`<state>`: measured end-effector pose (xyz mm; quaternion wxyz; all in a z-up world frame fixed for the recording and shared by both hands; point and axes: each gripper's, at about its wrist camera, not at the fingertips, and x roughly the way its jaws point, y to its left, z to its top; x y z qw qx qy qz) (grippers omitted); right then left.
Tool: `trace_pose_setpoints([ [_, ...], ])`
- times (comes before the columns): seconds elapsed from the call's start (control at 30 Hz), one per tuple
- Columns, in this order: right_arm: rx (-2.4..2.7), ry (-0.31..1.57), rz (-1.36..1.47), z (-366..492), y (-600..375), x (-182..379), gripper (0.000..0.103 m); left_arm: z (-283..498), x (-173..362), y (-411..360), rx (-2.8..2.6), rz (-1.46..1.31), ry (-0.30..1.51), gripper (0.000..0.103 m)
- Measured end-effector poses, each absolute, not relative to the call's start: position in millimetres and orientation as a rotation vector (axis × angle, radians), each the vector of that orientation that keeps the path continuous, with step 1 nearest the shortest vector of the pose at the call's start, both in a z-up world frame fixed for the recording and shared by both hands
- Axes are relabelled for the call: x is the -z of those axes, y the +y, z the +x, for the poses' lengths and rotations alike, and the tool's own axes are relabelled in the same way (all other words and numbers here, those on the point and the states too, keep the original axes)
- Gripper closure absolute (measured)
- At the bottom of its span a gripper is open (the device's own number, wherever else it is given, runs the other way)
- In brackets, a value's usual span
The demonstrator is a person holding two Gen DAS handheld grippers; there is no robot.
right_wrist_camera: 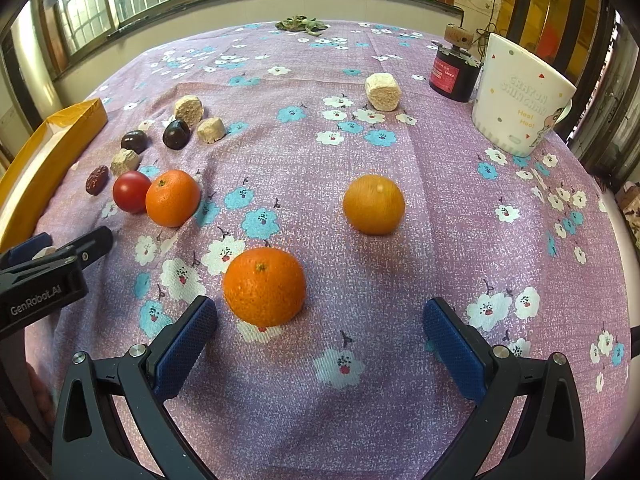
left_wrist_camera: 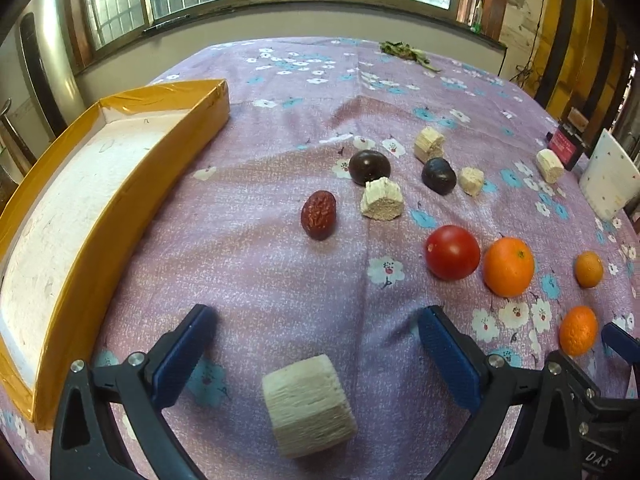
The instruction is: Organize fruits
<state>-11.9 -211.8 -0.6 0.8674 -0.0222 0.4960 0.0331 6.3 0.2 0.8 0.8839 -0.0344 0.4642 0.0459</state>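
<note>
My left gripper [left_wrist_camera: 316, 336] is open, with a pale cylindrical block [left_wrist_camera: 308, 404] lying between its fingers on the cloth. Ahead lie a red date [left_wrist_camera: 319, 214], two dark plums [left_wrist_camera: 369, 166] [left_wrist_camera: 438, 175], a tomato [left_wrist_camera: 452, 252] and an orange [left_wrist_camera: 509, 267]. The yellow tray [left_wrist_camera: 132, 184] with a white floor stands at left. My right gripper [right_wrist_camera: 320, 322] is open and empty. An orange [right_wrist_camera: 264, 287] sits just ahead of its left finger, and a second orange [right_wrist_camera: 374, 204] lies farther on. The left gripper [right_wrist_camera: 60, 260] shows at the left edge of the right wrist view.
Several pale blocks [left_wrist_camera: 381, 199] are scattered among the fruit. A white mug [right_wrist_camera: 520, 94] and a dark red-labelled jar [right_wrist_camera: 454, 72] stand at the far right. Dried leaves [right_wrist_camera: 300, 24] lie at the far edge. The table wears a purple flowered cloth [right_wrist_camera: 320, 140].
</note>
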Motion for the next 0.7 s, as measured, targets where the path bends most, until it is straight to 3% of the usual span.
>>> trace_pose_setpoints([
  [0.4,-0.027,0.992,-0.021,-34.8,-202.1,-40.3,0.000,-1.7,-5.8,8.1,-0.030,-0.054,0.993,0.000],
  [0.7,0.010,0.906,-0.009,-66.6,-176.3,-76.3,0.000,-42.8,-60.4,38.7,0.042,-0.048,0.851,0.000],
])
